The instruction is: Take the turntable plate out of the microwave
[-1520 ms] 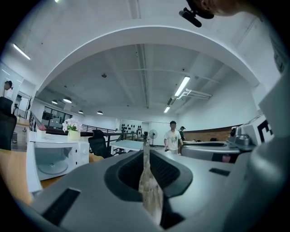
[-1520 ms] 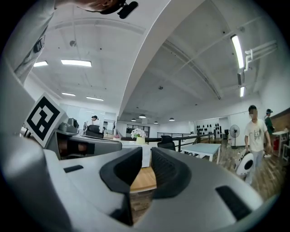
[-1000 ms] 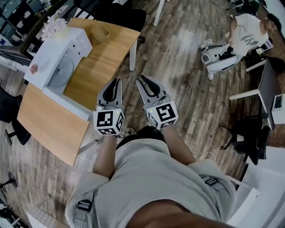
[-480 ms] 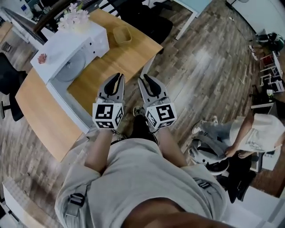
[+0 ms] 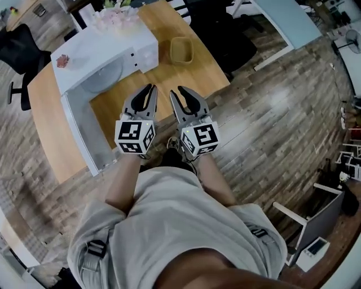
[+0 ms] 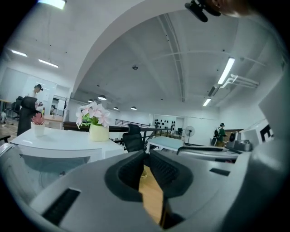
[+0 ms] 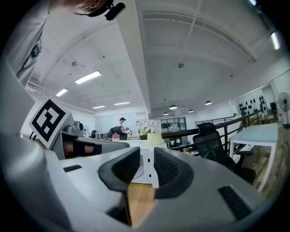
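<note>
standing at the near edge of a wooden table (image 5: pixel 194 70), a gripper in each hand, both held level and side by side over the table edge, pointing toward a white microwave (image 5: pixel 107 48).

left gripper (image 5: pixel 149 89): jaws nearly together, only a thin slit between the pads, nothing in it but a strip of bare table top seen through. right gripper (image 5: pixel 177 91), just beside the left: jaws opening, a wider gap between them, gripping nothing, with table top and the white front of the microwave showing through the gap in the right gripper view.

microwave door (image 5: pixel 84 132) swung wide open, reaching out over the near left edge of the table. turntable plate (image 5: pixel 106 76) inside the open cavity, lying flat on its floor, pale and round, not yet taken out. both grippers short of the opening, touching neither plate, door nor microwave.

on top of the microwave, at its far edge, a pot of pale pink flowers (image 5: pixel 115 14); near its left corner a small pink thing (image 5: pixel 63 60), too small to tell what. to the right of the microwave, on the table and apart from it, a small tan basket (image 5: pixel 181 49). beyond the left end of the table a black office chair (image 5: pixel 22 45), on a plank floor (image 5: pixel 271 130).
</note>
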The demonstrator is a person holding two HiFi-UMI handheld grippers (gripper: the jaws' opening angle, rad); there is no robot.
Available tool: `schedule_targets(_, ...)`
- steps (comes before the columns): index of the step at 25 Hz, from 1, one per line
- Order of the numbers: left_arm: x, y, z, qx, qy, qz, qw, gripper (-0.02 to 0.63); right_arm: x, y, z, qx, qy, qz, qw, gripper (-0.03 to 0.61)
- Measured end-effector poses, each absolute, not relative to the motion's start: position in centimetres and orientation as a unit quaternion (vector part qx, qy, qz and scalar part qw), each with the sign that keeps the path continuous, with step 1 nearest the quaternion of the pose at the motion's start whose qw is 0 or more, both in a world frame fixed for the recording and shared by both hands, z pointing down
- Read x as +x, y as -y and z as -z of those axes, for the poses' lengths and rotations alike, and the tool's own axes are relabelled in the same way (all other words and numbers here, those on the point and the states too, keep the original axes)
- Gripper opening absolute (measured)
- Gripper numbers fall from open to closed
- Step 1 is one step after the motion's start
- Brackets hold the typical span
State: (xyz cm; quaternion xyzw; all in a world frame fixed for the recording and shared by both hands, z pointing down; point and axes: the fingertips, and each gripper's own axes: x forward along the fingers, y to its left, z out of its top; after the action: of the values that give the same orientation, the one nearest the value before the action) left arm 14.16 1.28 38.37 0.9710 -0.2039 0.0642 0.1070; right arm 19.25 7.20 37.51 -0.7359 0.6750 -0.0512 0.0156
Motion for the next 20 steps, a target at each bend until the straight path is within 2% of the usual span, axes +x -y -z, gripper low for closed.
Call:
schedule_targets(7, 11.6, 2.4, -42.0, 0.937, 0.305, -0.083, 0.15, 0.054, 19.5, -2.1, -41.2, -0.669, -0.739, 0.085, -0.003, 0.103)
schedule_targets(20, 2.1, 9.9, -48.1, 0.866, 0.444, -0.092, 0.212, 0.054, 13.1, 6.5, -47.6, -0.566, -0.804, 0.18, -0.031, 0.103)
